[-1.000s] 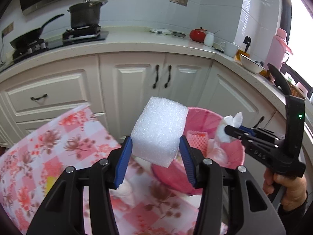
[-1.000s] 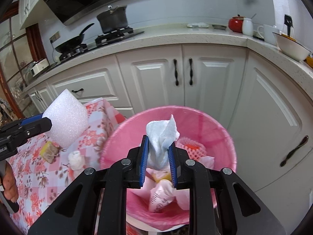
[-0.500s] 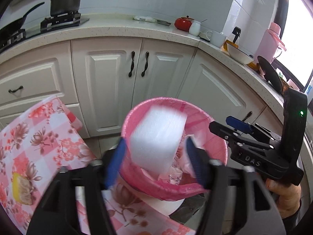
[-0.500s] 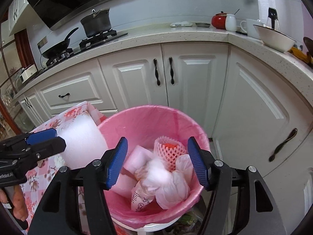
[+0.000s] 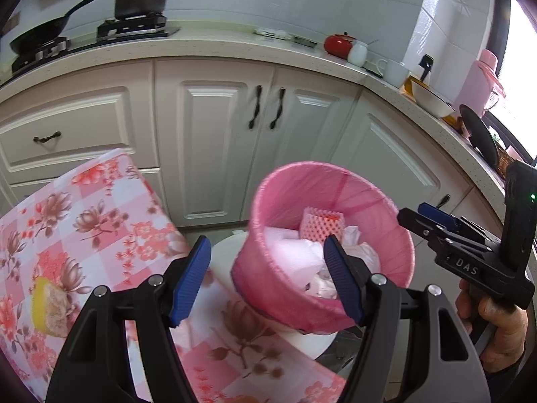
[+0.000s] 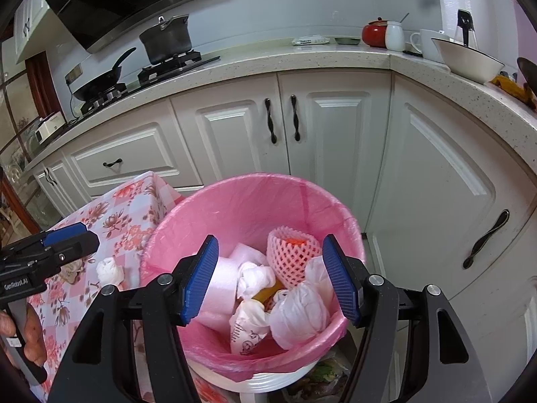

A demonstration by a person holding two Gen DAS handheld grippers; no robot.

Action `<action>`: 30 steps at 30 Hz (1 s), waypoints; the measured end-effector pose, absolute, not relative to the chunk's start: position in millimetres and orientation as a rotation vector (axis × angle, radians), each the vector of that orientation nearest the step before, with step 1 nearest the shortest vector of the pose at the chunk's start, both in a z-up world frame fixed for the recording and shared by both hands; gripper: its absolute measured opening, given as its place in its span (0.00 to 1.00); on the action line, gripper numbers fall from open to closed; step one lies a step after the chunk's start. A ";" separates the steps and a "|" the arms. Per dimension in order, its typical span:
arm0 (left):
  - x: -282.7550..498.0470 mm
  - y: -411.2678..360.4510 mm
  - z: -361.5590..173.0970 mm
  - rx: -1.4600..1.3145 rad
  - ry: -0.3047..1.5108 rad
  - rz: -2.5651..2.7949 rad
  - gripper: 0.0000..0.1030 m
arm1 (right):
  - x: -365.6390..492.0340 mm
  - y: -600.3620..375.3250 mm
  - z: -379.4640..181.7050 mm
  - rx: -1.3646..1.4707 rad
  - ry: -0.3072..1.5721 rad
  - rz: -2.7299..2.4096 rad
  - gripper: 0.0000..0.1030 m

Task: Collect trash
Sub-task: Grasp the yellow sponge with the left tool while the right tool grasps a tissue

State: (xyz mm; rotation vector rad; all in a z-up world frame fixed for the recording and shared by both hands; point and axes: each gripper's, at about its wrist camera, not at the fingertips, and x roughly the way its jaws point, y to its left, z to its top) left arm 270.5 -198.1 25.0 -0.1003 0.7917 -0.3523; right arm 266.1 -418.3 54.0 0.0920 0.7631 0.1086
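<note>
Taking the pink-lined trash bin (image 6: pixel 255 201) as the marker, the flowered tablecloth (image 5: pixel 84 221) lies to its left, its corner reaching right up beside the bin. Far out on the cloth from the bin sits a yellow sponge scrap (image 5: pixel 47 305), and nearer the bin's rim a crumpled white tissue (image 6: pixel 109 270) rests on the cloth. The left gripper (image 5: pixel 266 278) hangs over the bin's near-left rim with its blue pads spread apart and nothing between them. Inside the bin a white foam block (image 6: pixel 218 288) lies against the left wall, with wadded tissues (image 6: pixel 255 277) beside it, a pink foam fruit net (image 6: pixel 292 255) toward the back and a knotted white bag (image 6: pixel 298 315) at the front right. The right gripper (image 6: pixel 272 278) is poised above the bin's mouth, jaws released and empty, the trash lying loose well below them. Behind the bin stand white cabinet doors (image 6: pixel 302 127).
</note>
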 end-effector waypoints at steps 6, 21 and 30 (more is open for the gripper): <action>260.8 -157.8 30.3 -0.119 0.764 -0.279 0.71 | 255.9 -401.5 61.8 0.067 0.724 0.117 0.73; 235.8 -65.4 30.7 -0.137 0.736 -0.085 0.71 | 240.7 -316.6 72.2 0.013 0.708 0.278 0.76; 227.6 -12.9 12.8 -0.140 0.760 0.046 0.70 | 235.2 -252.2 58.6 -0.032 0.744 0.380 0.76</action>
